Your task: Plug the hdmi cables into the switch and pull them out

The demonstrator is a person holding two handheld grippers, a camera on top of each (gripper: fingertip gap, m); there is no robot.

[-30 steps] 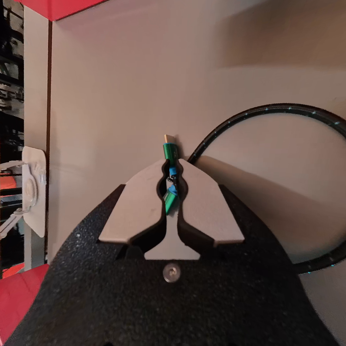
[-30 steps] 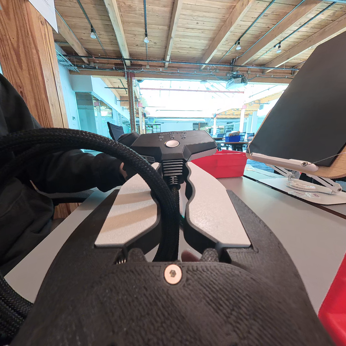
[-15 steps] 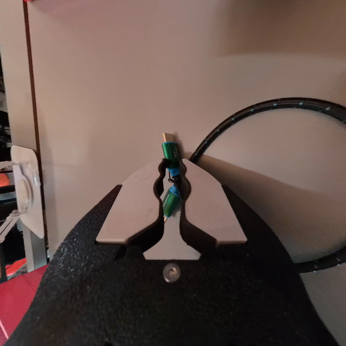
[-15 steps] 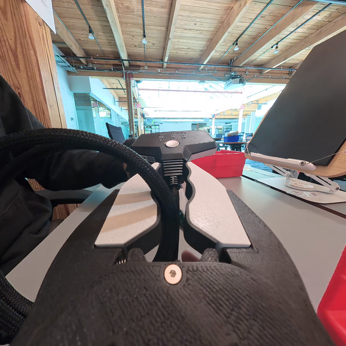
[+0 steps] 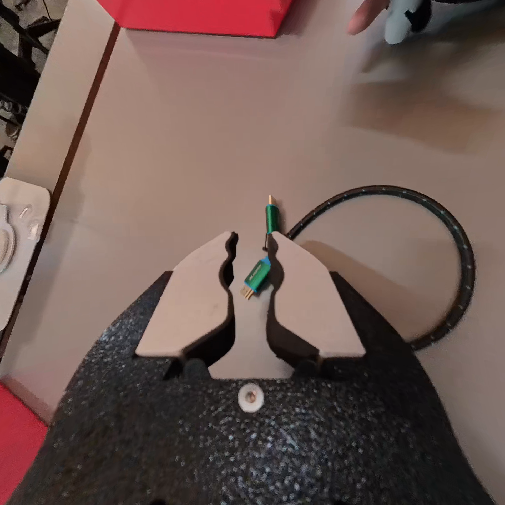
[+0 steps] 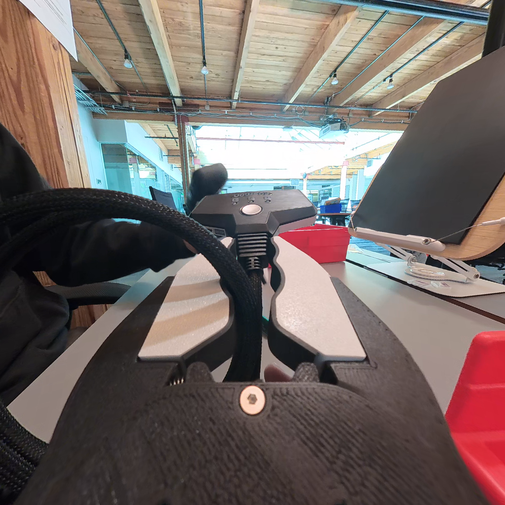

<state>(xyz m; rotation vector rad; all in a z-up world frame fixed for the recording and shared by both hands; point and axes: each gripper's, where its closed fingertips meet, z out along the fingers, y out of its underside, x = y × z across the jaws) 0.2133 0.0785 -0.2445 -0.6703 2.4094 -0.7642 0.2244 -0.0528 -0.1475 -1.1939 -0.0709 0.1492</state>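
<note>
**Two grippers over a table with cables and a switch**

The left gripper [image 5: 252, 237] is spread open above the grey table [image 5: 191, 136], holding nothing. Two green plugs lie below it: one [image 5: 257, 274] between the fingers, another [image 5: 272, 217] just past the right fingertip, beside a looped black cable [image 5: 461, 262]. The right gripper [image 6: 252, 241] is closed around the ribbed neck of the black switch [image 6: 254, 209], whose braided cord [image 6: 164, 207] arcs left.

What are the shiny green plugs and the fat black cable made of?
The two green plugs look like metal with a glossy coloured coat: they gleam, and their tips are gold-coloured. It could be shiny plastic, though. The fat black cable wears a woven fabric sleeve, probably nylon: the criss-cross braid shows. The switch it joins looks like matte black plastic.
</note>
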